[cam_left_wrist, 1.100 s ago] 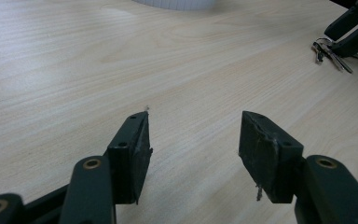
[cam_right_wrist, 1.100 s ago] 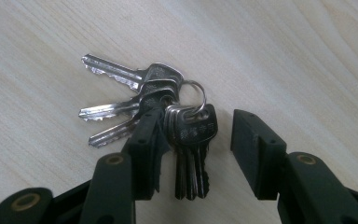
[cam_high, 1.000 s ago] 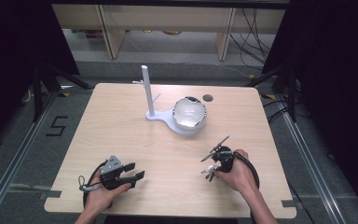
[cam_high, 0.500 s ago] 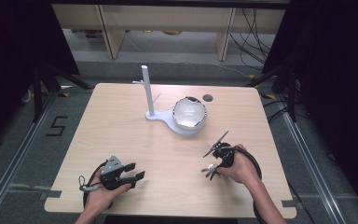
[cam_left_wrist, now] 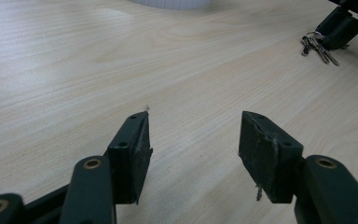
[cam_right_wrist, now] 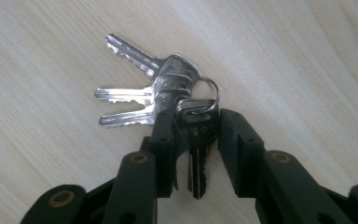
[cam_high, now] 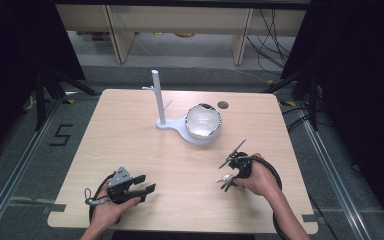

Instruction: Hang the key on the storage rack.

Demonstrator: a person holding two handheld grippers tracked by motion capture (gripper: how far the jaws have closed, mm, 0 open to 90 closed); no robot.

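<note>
A bunch of silver keys [cam_right_wrist: 168,88] on a ring lies on the wooden table [cam_high: 130,145] at the front right. My right gripper [cam_right_wrist: 196,119] points down at it. Its jaws have just been closing, and their pads now press on the head of one key, while the other keys fan out flat on the wood. In the high view the right gripper [cam_high: 228,176] sits under a hand, with the keys [cam_high: 223,178] at its tips. My left gripper [cam_high: 146,183] rests at the front left, open, with nothing between its fingers [cam_left_wrist: 135,140]. From there the keys [cam_left_wrist: 318,46] show far off.
A white stand with an upright post [cam_high: 158,95] and a round white and silver dish [cam_high: 203,121] on its base sits at the table's middle back. A dark round hole [cam_high: 223,105] lies behind it. Dark floor and cables surround the table.
The right hand has shifted a little over the keys and its jaws have narrowed around one key. The left gripper has stayed still.
</note>
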